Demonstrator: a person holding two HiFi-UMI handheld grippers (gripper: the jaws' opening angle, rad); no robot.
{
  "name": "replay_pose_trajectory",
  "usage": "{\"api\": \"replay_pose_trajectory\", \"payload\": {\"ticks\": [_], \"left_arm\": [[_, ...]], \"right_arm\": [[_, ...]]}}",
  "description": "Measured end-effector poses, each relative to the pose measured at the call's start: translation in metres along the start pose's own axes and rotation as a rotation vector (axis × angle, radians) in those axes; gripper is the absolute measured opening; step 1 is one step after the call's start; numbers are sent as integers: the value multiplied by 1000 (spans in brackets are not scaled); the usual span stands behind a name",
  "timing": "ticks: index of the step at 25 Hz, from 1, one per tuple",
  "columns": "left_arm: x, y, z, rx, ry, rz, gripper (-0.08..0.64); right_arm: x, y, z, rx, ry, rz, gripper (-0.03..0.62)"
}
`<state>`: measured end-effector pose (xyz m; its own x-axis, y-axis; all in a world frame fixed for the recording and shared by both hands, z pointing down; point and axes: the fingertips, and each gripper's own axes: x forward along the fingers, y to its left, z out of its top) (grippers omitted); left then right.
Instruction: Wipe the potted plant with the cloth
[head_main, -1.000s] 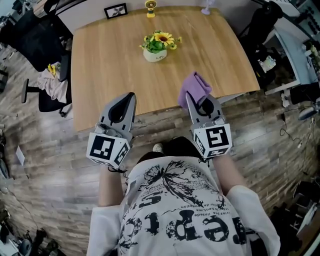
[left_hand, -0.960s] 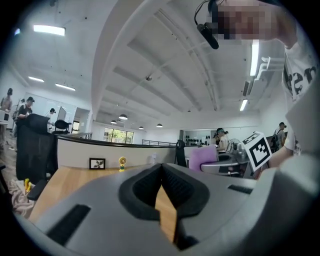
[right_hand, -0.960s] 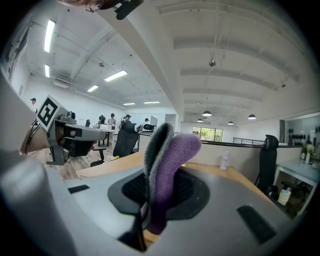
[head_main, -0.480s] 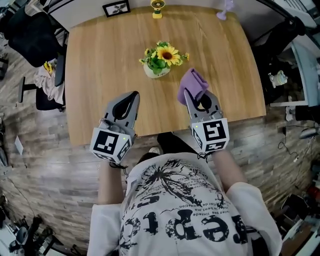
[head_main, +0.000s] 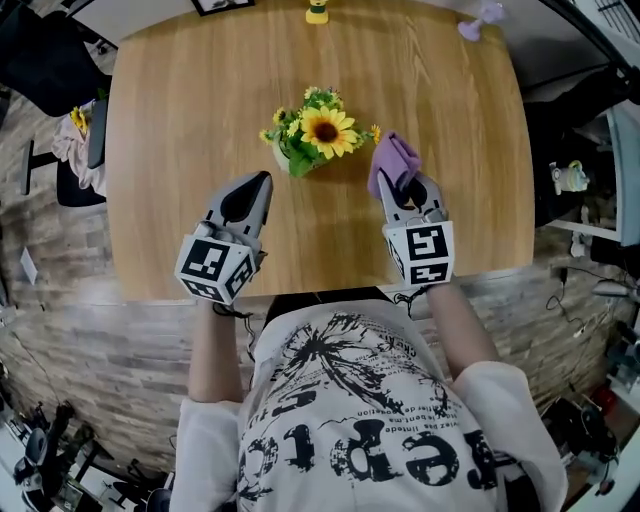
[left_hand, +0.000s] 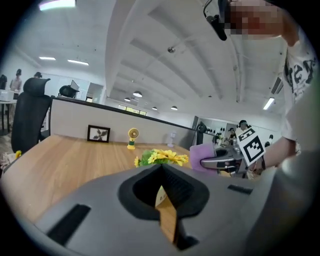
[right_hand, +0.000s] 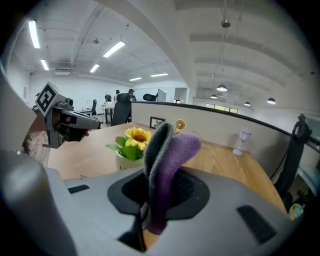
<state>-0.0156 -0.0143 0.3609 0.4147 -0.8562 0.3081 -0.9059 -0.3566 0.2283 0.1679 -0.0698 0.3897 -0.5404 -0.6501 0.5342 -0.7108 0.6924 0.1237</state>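
**A:** As the person leans over, what lies below them?

**B:** Nearest is a wood-plank floor (head_main: 60, 330), then a pale wooden table (head_main: 190, 100) with rounded corners. A black chair (head_main: 40, 60) stands off its left side. A low grey partition (left_hand: 75, 117) runs behind the far edge. Beyond that is an open office with strip lights in the ceiling.

**A:** And the grippers?

**B:** Both hang over the table's near half. The left gripper (head_main: 263, 180) has its jaws closed together on nothing. It points at the plant (head_main: 322, 130) from the left, near it but apart. The right gripper (head_main: 388, 188) is clamped on the cloth (head_main: 393, 160). The cloth sticks out past the tips, folds over, and sits just beside the plant's right side. I cannot tell whether it touches the leaves.

**A:** What are they made of?

**B:** The grippers are matte grey plastic with dark pads, and each has a marker cube (head_main: 212, 268) at the back. The cloth is fleecy, purple on one face and grey on the other. The plant sits mid-table: a big yellow sunflower with smaller blooms and green leaves in a round white pot (right_hand: 125, 161). At the far edge stand a black picture frame (left_hand: 98, 133) and a small yellow fan (left_hand: 132, 137).
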Motion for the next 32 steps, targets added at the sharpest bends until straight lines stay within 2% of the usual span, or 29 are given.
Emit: {"api": "replay_pose_trajectory", "payload": {"ticks": [5,8,16,21,25,30,32], "left_arm": [[30,20,-32,3,60,1,3],[47,23,-39,7,64,-13,3],[75,27,-59,39,131,-40,3],[76,28,-59,28,126,-56,3],[76,27,-58,42,136,-60,3],[76,27,-58,12,129,-65,3],[76,27,-58,22,125,-64,3]], "right_arm": [[44,-4,-39,14,104,50,72],[68,-5,-50,39,145,80,72],[115,-2,-57,72,192,120,72],[134,4,-53,83,212,149,72],[146,13,-45,61,222,185,72],[150,21,-42,36,248,227,72],[149,22,-42,34,253,241,71]]}}
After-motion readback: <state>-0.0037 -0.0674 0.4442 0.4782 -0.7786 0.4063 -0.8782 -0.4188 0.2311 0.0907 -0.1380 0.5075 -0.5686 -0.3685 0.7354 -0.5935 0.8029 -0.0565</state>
